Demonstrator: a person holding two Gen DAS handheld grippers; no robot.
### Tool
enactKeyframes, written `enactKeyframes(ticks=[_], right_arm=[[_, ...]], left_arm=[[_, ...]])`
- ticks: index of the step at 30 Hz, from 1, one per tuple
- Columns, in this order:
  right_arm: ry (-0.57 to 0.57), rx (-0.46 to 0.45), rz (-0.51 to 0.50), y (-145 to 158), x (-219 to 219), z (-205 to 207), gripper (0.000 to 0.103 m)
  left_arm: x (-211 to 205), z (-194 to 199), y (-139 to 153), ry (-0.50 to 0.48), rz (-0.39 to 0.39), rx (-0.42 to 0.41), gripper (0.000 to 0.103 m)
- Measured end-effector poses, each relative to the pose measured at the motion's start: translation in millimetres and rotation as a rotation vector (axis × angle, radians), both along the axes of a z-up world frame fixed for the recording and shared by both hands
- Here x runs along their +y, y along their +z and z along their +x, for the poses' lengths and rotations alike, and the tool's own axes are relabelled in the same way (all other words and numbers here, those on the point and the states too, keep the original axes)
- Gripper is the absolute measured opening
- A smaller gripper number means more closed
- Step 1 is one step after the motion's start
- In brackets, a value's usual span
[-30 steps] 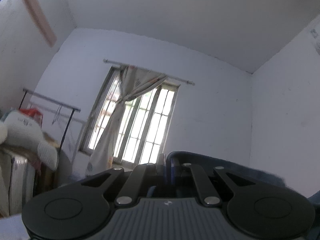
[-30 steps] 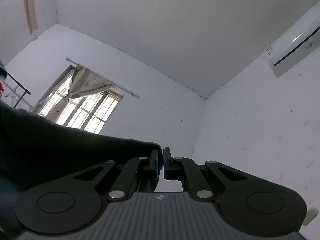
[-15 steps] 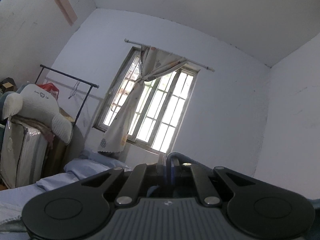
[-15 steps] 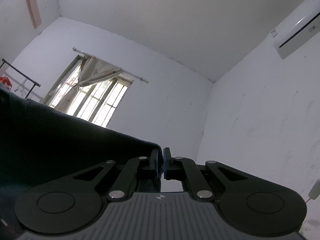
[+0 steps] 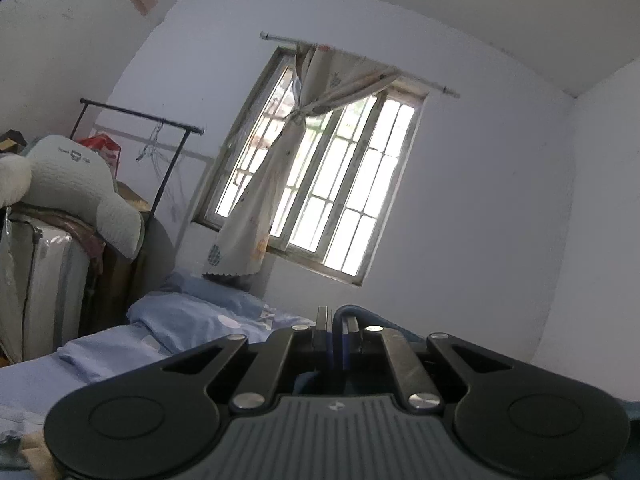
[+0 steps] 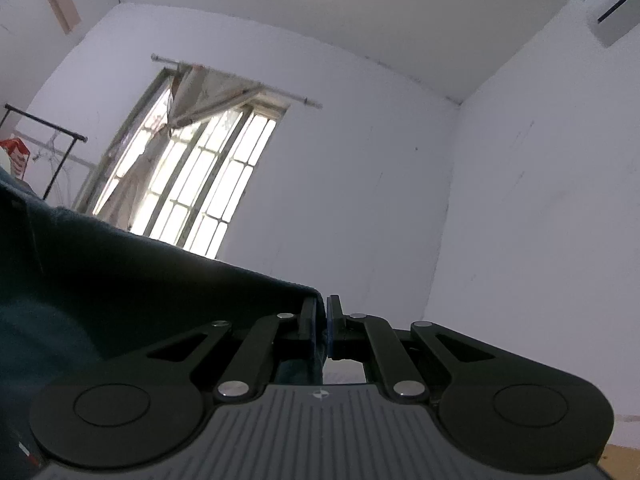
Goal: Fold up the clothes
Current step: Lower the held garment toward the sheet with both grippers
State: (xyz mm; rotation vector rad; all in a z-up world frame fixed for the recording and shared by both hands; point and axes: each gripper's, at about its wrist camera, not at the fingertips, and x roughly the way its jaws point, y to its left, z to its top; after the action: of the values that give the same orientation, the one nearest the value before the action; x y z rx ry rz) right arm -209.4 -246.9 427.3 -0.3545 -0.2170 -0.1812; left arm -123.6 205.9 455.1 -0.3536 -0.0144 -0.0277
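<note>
Pale blue bedding (image 5: 188,320) on bed (image 5: 48,376)

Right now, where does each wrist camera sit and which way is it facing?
Left wrist: behind the left gripper, facing the window over the bed; its fingers pinch dark cloth.
Right wrist: behind the right gripper, tilted up at wall and ceiling; dark garment fills lower left.
Shared: window, curtain, clothes rack.

I see open air ahead to the window (image 5: 320,184); stacked boxes (image 5: 44,280) and clothes rack (image 5: 140,116) crowd my left.
</note>
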Motion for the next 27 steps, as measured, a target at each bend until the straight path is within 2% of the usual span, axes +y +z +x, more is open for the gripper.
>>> enactKeyframes(ticks=[3, 5, 9, 13, 21, 27], right_arm=[[-0.013, 0.030, -0.004, -1, -2, 56, 0.002], [-0.017, 0.057, 0.009, -3, -4, 93, 0.002], [-0.029, 0.136, 0.033, -27, -8, 166, 0.002], [-0.034, 0.223, 0.047, -72, -9, 231, 0.002], [-0.039, 0.428, 0.102, -168, -22, 346, 0.002], [-0.034, 0.550, 0.060, -242, -19, 407, 0.002]], left_arm=[[-8, 48, -1, -0.004, -0.014, 0.027, 0.002], [-17, 80, -8, -0.001, 0.007, 0.045, 0.002], [-31, 140, -41, 0.003, 0.022, 0.087, 0.002], [-40, 193, -91, -0.002, 0.047, 0.151, 0.002], [-51, 295, -192, 0.021, 0.089, 0.358, 0.002], [-54, 351, -253, 0.037, 0.129, 0.428, 0.003]])
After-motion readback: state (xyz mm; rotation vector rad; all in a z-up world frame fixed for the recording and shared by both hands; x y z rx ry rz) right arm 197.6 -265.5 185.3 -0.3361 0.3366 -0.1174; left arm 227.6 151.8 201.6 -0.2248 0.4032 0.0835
